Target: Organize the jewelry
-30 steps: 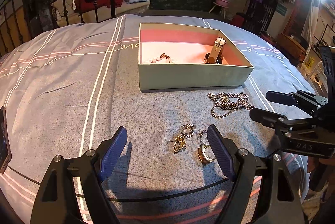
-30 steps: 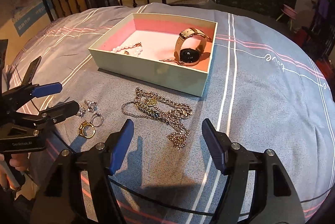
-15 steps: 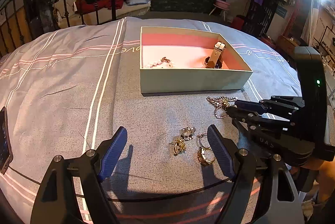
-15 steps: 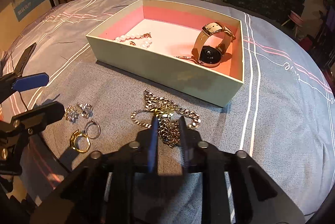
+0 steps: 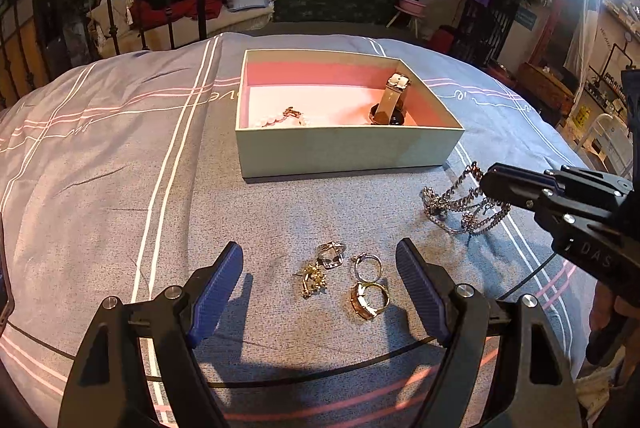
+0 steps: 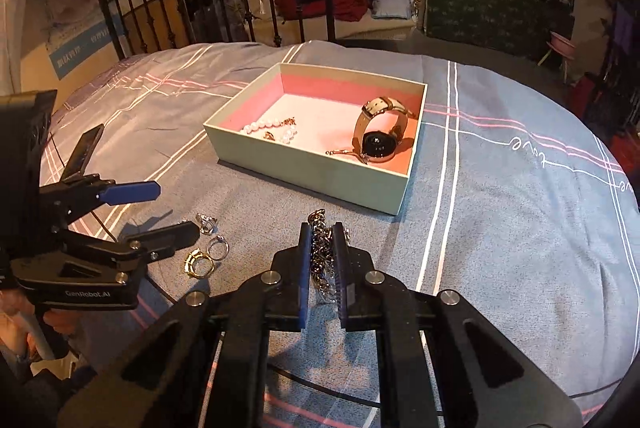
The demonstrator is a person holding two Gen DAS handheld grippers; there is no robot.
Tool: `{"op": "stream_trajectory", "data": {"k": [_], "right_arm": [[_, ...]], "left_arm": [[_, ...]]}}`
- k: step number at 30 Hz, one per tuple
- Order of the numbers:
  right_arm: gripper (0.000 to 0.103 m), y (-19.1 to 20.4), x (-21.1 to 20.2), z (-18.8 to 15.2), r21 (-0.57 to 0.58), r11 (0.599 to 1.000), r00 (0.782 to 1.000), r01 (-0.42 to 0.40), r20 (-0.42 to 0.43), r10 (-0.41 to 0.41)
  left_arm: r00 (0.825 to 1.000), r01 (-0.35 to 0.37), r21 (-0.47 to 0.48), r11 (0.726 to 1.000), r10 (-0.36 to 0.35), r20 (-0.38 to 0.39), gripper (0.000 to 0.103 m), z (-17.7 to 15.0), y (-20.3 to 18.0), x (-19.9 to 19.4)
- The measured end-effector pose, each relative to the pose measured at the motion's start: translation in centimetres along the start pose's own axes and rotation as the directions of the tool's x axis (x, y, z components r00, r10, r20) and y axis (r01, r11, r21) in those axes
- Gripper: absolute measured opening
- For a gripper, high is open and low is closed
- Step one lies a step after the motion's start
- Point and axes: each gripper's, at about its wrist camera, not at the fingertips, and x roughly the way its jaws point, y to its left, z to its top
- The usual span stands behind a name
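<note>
R gripper (image 6: 320, 252) jaws closing on bunched chain (image 5: 460, 202), just in front of box (image 5: 344, 152), loops still dragging on bedcover, may snag or slip out w/ such thin bite; L gripper (image 5: 320, 292) wide open, empty, over rings (image 5: 368, 284)

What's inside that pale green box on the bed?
Inside the box: a tan-strapped watch, a pearl strand and a thin gold chain. In the left wrist view the near wall hides part of the floor.

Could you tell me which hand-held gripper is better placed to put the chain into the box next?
The right hand-held gripper: its jaws are closing on the chain, near the box. The left hand-held gripper is open around the rings, holding nothing.
</note>
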Motion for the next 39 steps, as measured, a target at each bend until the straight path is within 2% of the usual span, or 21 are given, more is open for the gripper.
{"op": "stream_trajectory", "data": {"k": [2,4,8,9,12,15,18,22,26,27,28,30,32,33,34,39], "right_arm": [[0.011,0.0,-0.6,0.3,-0.002,1.000,1.000,-0.001,0.016,0.001],[0.011,0.0,-1.1,0.6,-0.009,1.000,1.000,-0.012,0.024,0.013],[0.010,0.0,-1.8,1.3,-0.015,1.000,0.999,-0.022,0.032,0.022],[0.007,-0.1,-2.0,1.5,-0.016,1.000,0.999,-0.020,0.034,0.020],[0.005,-0.5,-2.7,2.0,-0.007,1.000,0.999,-0.019,0.037,0.019],[0.005,-1.1,-2.5,2.2,-0.011,1.000,1.000,0.009,0.017,-0.009],[0.005,-2.1,-2.1,1.5,-0.004,0.998,0.998,0.064,-0.002,-0.064],[0.005,-3.2,-2.4,0.7,0.041,0.998,0.999,0.041,0.005,-0.041],[0.005,-3.5,-3.5,1.0,0.056,0.998,0.998,0.039,0.038,-0.041],[0.005,-3.5,-3.7,1.0,0.055,0.998,0.998,0.043,0.042,-0.045],[0.005,-3.7,-3.9,1.0,0.059,0.997,0.998,0.047,0.045,-0.050],[0.005,-4.3,-4.1,0.8,0.078,0.996,0.998,0.051,0.044,-0.055],[0.005,-4.9,-4.1,0.5,0.097,0.994,0.998,0.055,0.038,-0.059],[0.005,-5.2,-4.1,0.2,0.105,0.993,0.998,0.054,0.037,-0.058],[0.005,-5.4,-4.1,0.0,0.113,0.992,0.998,0.052,0.035,-0.056],[0.005,-5.4,-3.8,-0.7,0.135,0.990,0.998,0.040,0.038,-0.046]], "left_arm": [[1.000,0.017,0.031,0.999,-0.017,0.010,0.077,0.1,-0.8,-0.1],[0.998,0.066,0.076,0.995,-0.068,0.017,0.077,0.3,-2.0,-0.1],[0.983,0.164,0.181,0.970,-0.175,0.050,0.077,1.3,-5.4,0.3],[0.979,0.183,0.199,0.963,-0.198,0.058,0.077,1.6,-6.2,0.5],[0.969,0.223,0.203,0.953,-0.240,0.063,0.082,2.3,-7.6,1.7],[0.972,0.223,0.192,0.956,-0.234,0.037,0.082,2.6,-8.1,3.0],[0.980,0.190,0.207,0.960,-0.199,0.026,0.082,2.2,-7.8,2.8],[0.985,0.170,0.237,0.956,-0.172,-0.011,0.082,1.9,-7.3,3.2],[0.987,0.160,0.316,0.935,-0.147,-0.064,0.080,1.9,-9.3,4.9],[0.985,0.168,0.337,0.926,-0.147,-0.088,0.074,1.9,-9.9,5.5],[0.984,0.171,0.357,0.919,-0.140,-0.110,0.063,1.8,-10.4,6.1],[0.982,0.163,0.364,0.917,-0.114,-0.151,0.045,1.5,-10.6,7.3],[0.981,0.172,0.355,0.919,-0.128,-0.145,0.031,1.5,-10.2,7.4],[0.981,0.174,0.354,0.919,-0.129,-0.147,0.019,1.5,-10.0,7.3],[0.979,0.182,0.354,0.917,-0.136,-0.152,0.011,1.6,-9.8,7.2],[0.977,0.196,0.310,0.930,-0.159,-0.143,0.007,2.1,-8.5,6.5]]}}
